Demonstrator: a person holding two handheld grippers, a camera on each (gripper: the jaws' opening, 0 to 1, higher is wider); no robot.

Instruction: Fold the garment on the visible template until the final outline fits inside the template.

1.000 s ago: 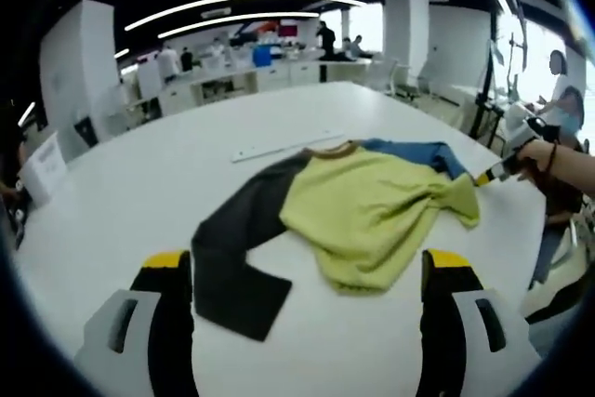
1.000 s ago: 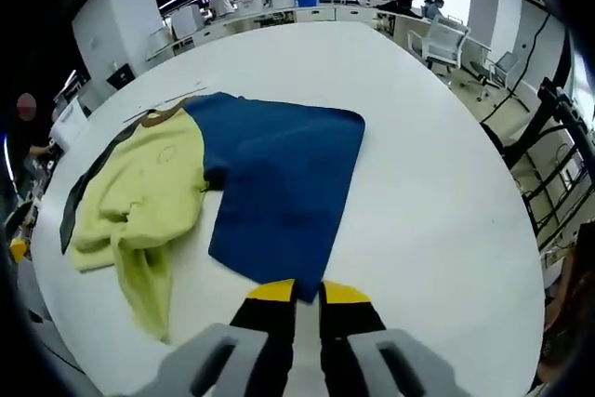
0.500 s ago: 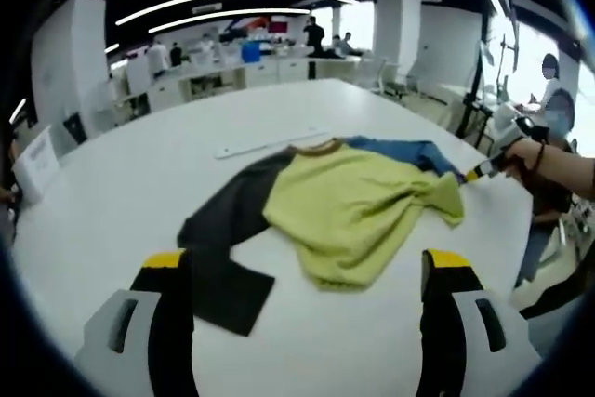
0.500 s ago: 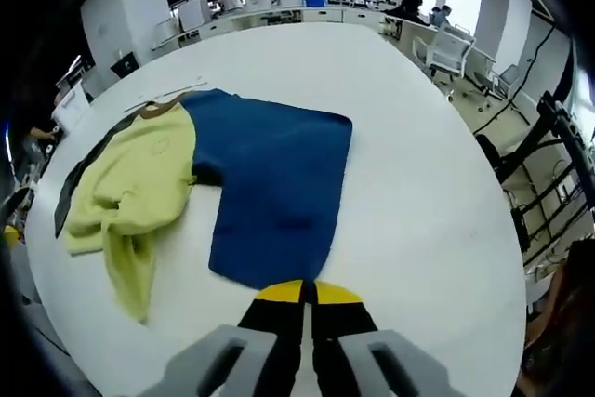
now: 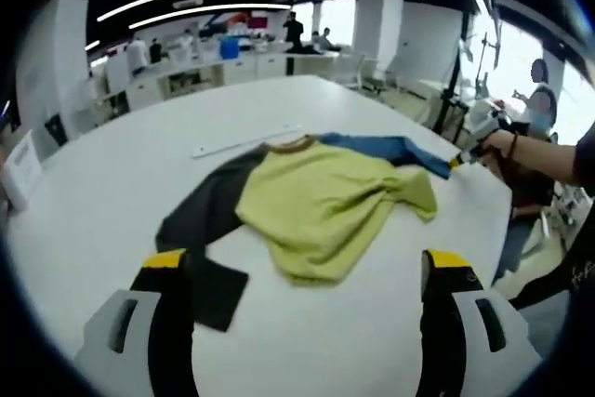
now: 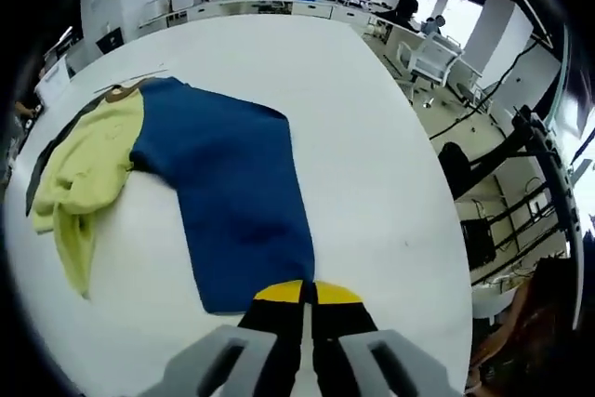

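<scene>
A: What has been altered since a second ago?

B: In the right gripper view the blue sleeve (image 6: pixel 237 202) has been drawn out longer and straighter towards the right gripper (image 6: pixel 308 293), and the yellow-green body has been carried further off to the left. In the left gripper view the whole garment has been shifted slightly leftward, though some of that may be owed to camera motion.

A: How is the right gripper held?

B: Its yellow-tipped jaws are pressed together at the cuff end of the blue sleeve, so the fabric appears to be pinched between them; the contact itself is hidden.

A: And the left gripper (image 5: pixel 309 271)?

B: Its jaws are spread wide apart, with nothing between them, and are held above the round white table (image 5: pixel 112 183).

A: Where is the garment found?

B: The colour-blocked long-sleeved top, yellow-green in the body (image 5: pixel 325 206), is spread on the table, partly rumpled. Its dark grey sleeve (image 5: pixel 200 234) is laid towards the left gripper. A thin pale strip (image 5: pixel 244 140) is seen just beyond the brown collar.
</scene>
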